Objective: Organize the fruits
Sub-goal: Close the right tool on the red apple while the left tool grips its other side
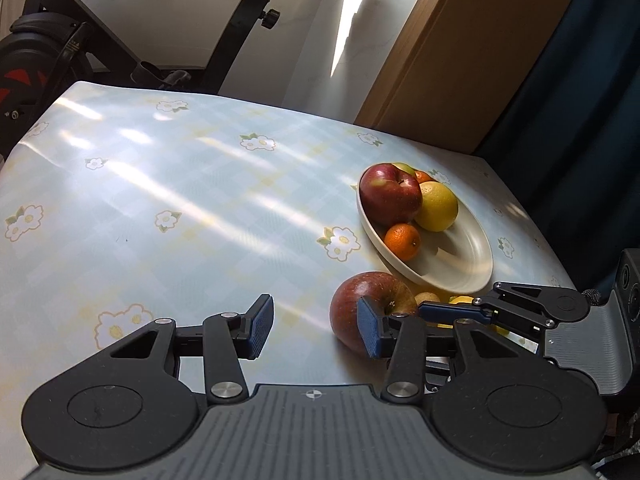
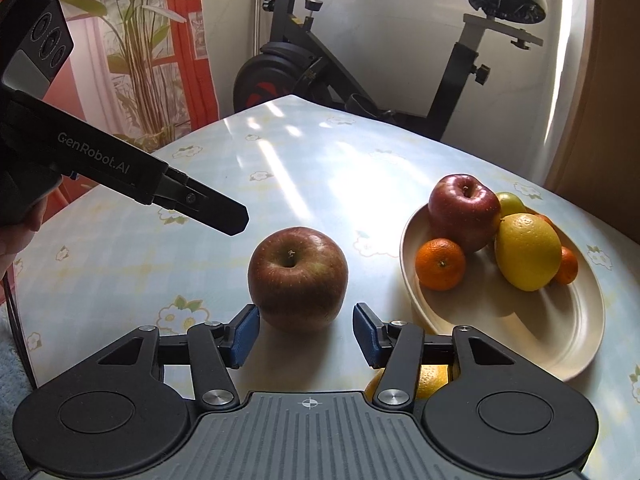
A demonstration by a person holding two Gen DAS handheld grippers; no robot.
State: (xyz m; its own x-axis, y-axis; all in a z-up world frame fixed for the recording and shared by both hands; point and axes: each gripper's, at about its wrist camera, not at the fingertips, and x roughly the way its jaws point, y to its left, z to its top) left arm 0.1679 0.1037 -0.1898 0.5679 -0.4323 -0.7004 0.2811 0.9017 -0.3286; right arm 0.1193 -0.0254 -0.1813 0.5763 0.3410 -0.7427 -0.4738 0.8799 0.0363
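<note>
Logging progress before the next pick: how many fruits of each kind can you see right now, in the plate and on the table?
Red apples: 2, one in the cream oval plate at, one on the table.
Small orange mandarins: 3.
Large yellow citrus: 1.
Small green fruit: 1.
Orange-yellow fruit partly hidden under the right gripper: 1.
Total: 8 visible; more may be hidden.

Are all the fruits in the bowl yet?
Not yet. The bowl already holds an apple, a lemon and tangerines. The right gripper, jaws open, is lined up on the big apple on the table. Another yellow fruit beneath it also waits.
</note>
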